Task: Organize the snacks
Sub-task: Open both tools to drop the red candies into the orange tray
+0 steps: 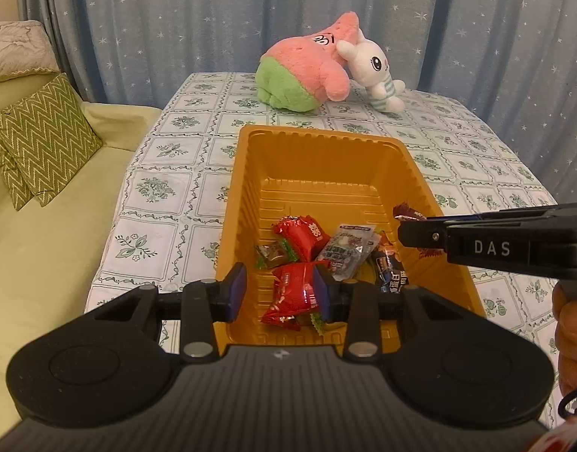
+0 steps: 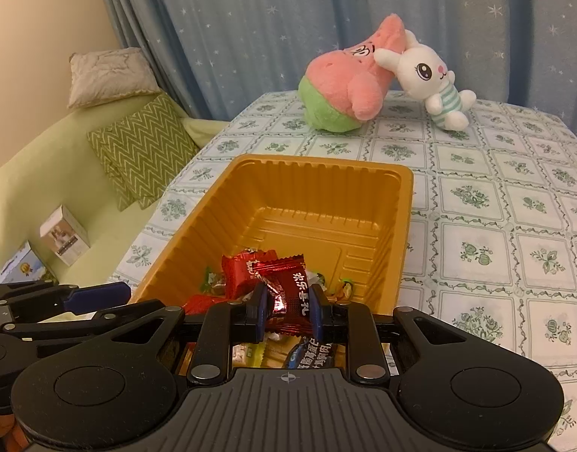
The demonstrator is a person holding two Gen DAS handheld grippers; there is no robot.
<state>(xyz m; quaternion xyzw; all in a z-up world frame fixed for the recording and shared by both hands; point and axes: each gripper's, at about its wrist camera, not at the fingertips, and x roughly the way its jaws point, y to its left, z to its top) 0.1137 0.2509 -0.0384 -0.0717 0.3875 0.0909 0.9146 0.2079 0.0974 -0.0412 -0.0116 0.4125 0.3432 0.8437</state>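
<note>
Tablecloth (image 1: 168, 150) under tray (image 1: 247, 173); left claw (image 1: 280, 292) agape — right claw (image 2: 287, 310) pinching candy (image 2: 288, 293).

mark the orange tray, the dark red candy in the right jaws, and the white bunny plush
orange tray (image 2: 394, 222), right wrist view, bare right wall.
dark red candy (image 2: 296, 297), right wrist view, middle of the wrapper between the jaws.
white bunny plush (image 2: 424, 69), right wrist view, face.

The left claw (image 1: 279, 293) is matte black plastic with a ribbed grip plate, two round recessed discs, silver screw heads and blue finger pads (image 1: 237, 293). The right claw (image 2: 287, 310) matches it, with white "DAS" lettering on its side. A bare-skinned hand (image 1: 573, 339) shows beside a black cable.
</note>
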